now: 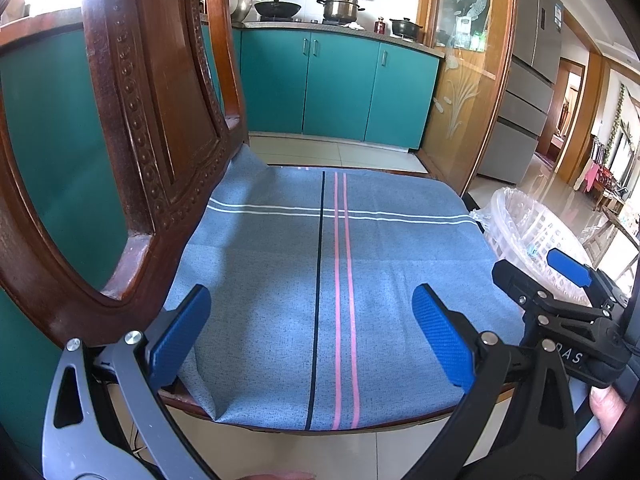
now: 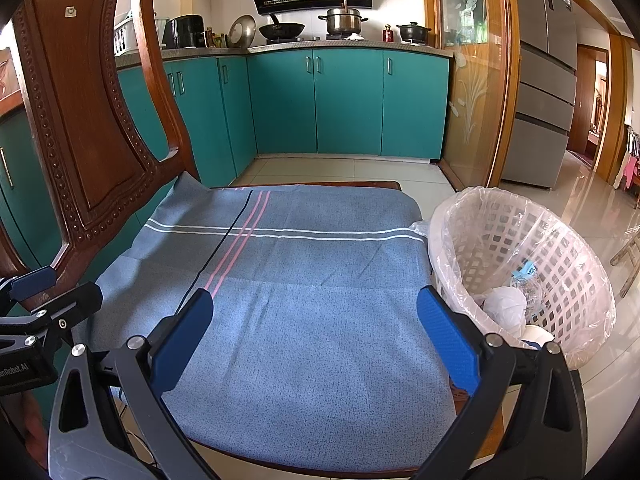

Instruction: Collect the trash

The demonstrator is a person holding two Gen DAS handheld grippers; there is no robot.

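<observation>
A wooden chair [image 2: 80,128] with a carved back is seen in both wrist views, its seat covered by a blue-grey cloth [image 1: 320,280] marked with white, pink and dark stripes. The left gripper [image 1: 312,336] is held over the near edge of the seat with its blue-padded fingers [image 1: 180,332] spread wide apart, and nothing is gripped between them. The right gripper [image 2: 316,340] is likewise held above the near part of the cloth, its fingers [image 2: 448,344] set wide apart and nothing is held by them either. In the left view the right gripper is also seen at the right edge, beside the seat, with part of a hand [image 1: 604,412] visible below it. A white lattice wastebasket [image 2: 568,280] lined with a clear plastic bag is placed on the tiled floor [image 2: 600,392] just beside the right edge of the chair. The trash [image 2: 506,304] is found inside this basket: a crumpled white wad near the bottom, with a clear crinkled piece and a small light-blue scrap next to it. No loose item can be made out on the cloth itself. Teal cabinets [image 2: 348,100] with pots on the counter are seen behind the chair.
</observation>
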